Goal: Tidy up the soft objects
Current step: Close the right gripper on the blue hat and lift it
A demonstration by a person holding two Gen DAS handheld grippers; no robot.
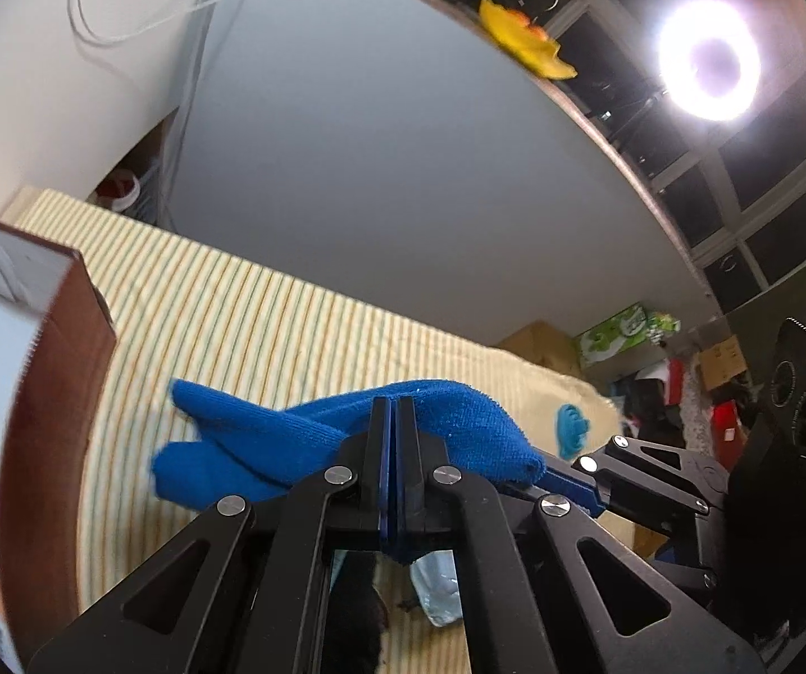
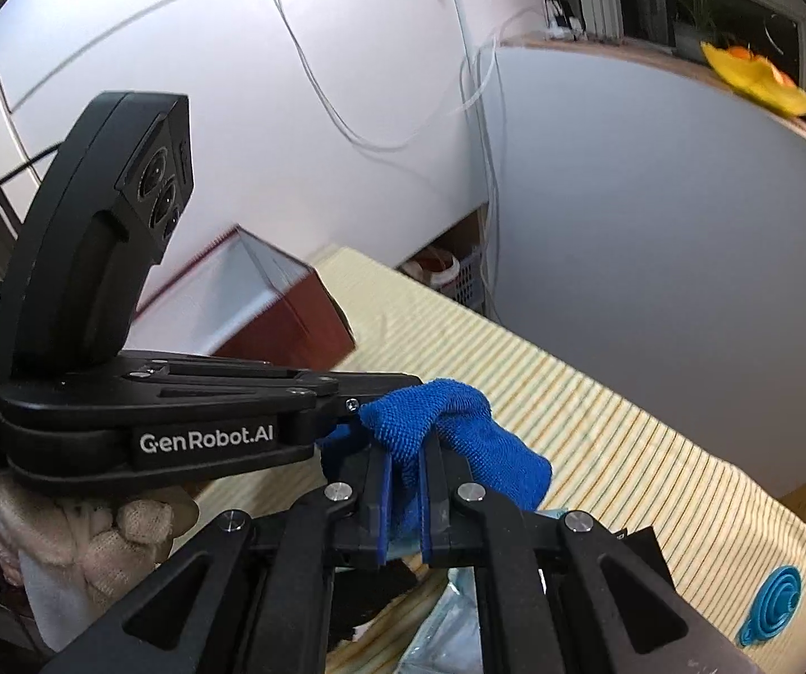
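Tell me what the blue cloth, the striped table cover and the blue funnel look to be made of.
Blue cloth: likely microfibre terry, matte, looped nap visible. Striped table cover: woven fabric, matte, puckering at its edge. Blue funnel: probably silicone, smooth, with collapsible stepped rings.

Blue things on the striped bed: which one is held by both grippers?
The blue cloth, pinched by the left gripper and the right gripper. The small blue funnel lies untouched on the bed.

The brown box [image 1: 60,370] is blurred and cut off at the left wrist view's left edge, the crinkled clear plastic [image 2: 447,629] lies mostly hidden behind the gripper linkage — and the blue cloth's [image 2: 459,438] pinched middle is covered.
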